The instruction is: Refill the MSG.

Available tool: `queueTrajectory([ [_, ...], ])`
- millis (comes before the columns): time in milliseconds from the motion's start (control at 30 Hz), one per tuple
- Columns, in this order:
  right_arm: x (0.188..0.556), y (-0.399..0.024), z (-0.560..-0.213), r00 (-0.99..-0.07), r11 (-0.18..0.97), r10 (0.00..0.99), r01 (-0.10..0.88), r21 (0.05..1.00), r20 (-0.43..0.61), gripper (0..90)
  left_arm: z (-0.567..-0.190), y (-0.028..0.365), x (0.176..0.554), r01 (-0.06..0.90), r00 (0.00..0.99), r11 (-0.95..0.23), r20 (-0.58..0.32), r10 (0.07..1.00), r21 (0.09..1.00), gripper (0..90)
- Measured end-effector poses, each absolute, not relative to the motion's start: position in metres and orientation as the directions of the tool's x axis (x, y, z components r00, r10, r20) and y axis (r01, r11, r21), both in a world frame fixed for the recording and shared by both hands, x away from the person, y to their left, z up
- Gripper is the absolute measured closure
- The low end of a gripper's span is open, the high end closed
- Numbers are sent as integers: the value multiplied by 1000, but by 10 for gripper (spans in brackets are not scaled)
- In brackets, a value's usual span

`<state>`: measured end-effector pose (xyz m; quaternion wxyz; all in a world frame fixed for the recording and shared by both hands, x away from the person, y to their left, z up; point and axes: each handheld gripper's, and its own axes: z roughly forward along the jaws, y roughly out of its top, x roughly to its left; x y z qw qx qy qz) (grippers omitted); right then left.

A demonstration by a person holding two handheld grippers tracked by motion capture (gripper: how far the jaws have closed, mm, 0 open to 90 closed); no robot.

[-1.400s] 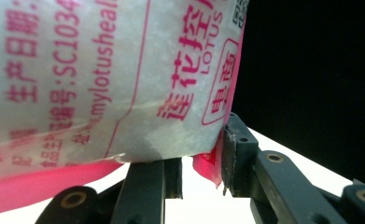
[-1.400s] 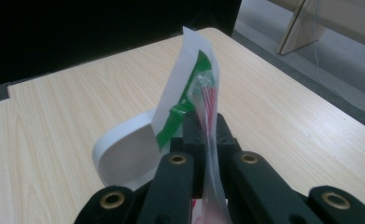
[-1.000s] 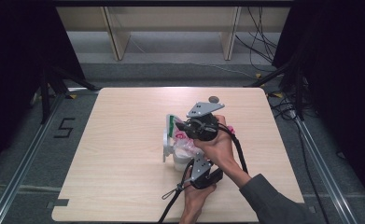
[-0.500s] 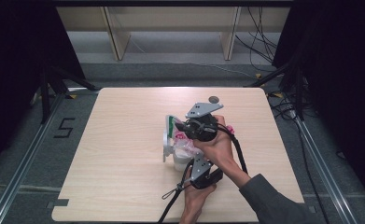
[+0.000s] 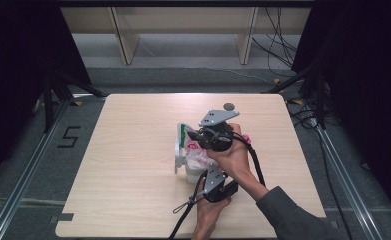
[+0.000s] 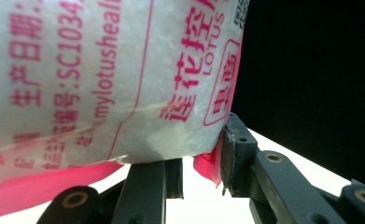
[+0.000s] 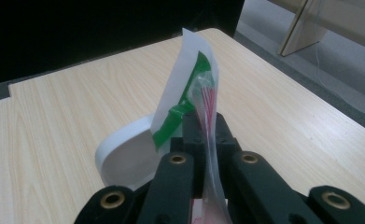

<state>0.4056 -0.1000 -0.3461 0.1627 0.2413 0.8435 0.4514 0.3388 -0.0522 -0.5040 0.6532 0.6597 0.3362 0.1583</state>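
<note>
A plastic packet is being held up over the table [image 5: 133,150] between two grippers.

The white packet [image 6: 101,79] with pink print is being clamped low by the left gripper [image 6: 201,163]; its thin top edge [image 7: 208,100] is being pinched by the right gripper [image 7: 203,135]. It is judged not yet torn; opening is still being awaited.

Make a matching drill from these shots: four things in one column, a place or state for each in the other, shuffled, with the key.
1. left gripper
2. right gripper
3. white lid
4. round dark disc

A. lies alone near the table's far edge
B. stands on edge on the table behind the bag
C. shut on the bag's thin upper film
D. grips the printed bag's lower part

Pairs: 1-D, 2-C, 3-B, 4-A
</note>
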Motion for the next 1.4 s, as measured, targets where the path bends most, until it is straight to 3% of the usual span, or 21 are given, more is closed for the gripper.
queueTrajectory([
  [233, 406, -100, -346, -828, 481, 556, 249, 841, -73, 891, -504, -52, 339, 235, 727, 77, -228, 648, 969, 724],
  [267, 405, -99, -347, -821, 474, 567, 257, 842, -69, 891, -504, -56, 338, 243, 723, 140, -275, 634, 960, 724],
  [333, 406, -100, -345, -823, 468, 565, 262, 844, -57, 891, -503, -52, 339, 232, 727, 78, -226, 648, 970, 724],
  [1400, 407, -98, -346, -826, 478, 560, 254, 841, -69, 892, -504, -52, 340, 232, 729, 80, -228, 645, 969, 728],
])
